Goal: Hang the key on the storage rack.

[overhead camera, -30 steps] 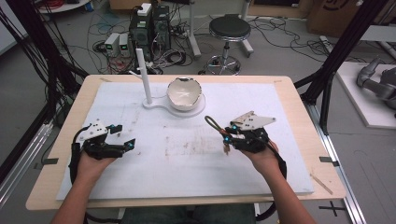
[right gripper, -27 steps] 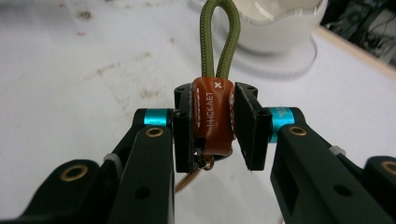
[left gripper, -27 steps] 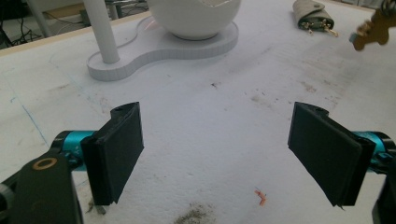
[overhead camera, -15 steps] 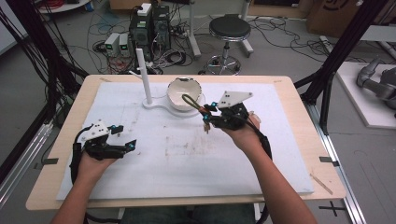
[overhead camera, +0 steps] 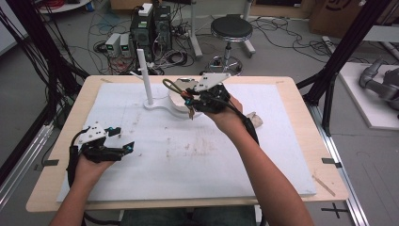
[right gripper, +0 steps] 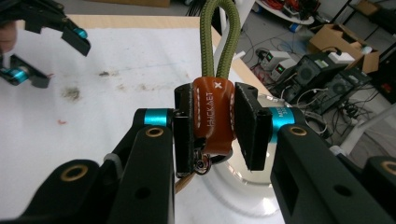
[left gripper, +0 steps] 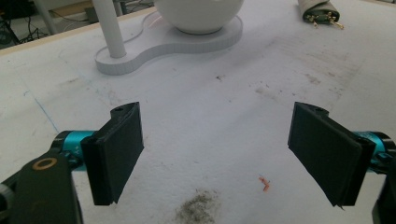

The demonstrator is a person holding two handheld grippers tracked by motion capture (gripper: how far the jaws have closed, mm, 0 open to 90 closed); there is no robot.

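My right gripper (overhead camera: 190, 100) is shut on a key fob (right gripper: 212, 114): an orange leather tab with an olive cord loop (overhead camera: 169, 86) sticking out past the jaws and a metal ring hanging below. It hovers over a white bowl (overhead camera: 178, 100) on a white stand whose upright post (overhead camera: 145, 75) rises just left of it. My left gripper (overhead camera: 123, 139) rests low at the mat's left side, open, with nothing between its pads (left gripper: 116, 151). The post (left gripper: 108, 28) and bowl (left gripper: 198, 11) lie ahead of it.
A white mat (overhead camera: 197, 155) covers the wooden table. A small beige roll with a dark end and gold pins (overhead camera: 254, 120) lies right of my right forearm. Dirt smudges and an orange speck (left gripper: 265, 183) mark the mat. A stool and computers stand beyond the far edge.
My right gripper has carried the key fob from the mat's right middle forward and left, up to the bowl. The left gripper has stayed where it was.
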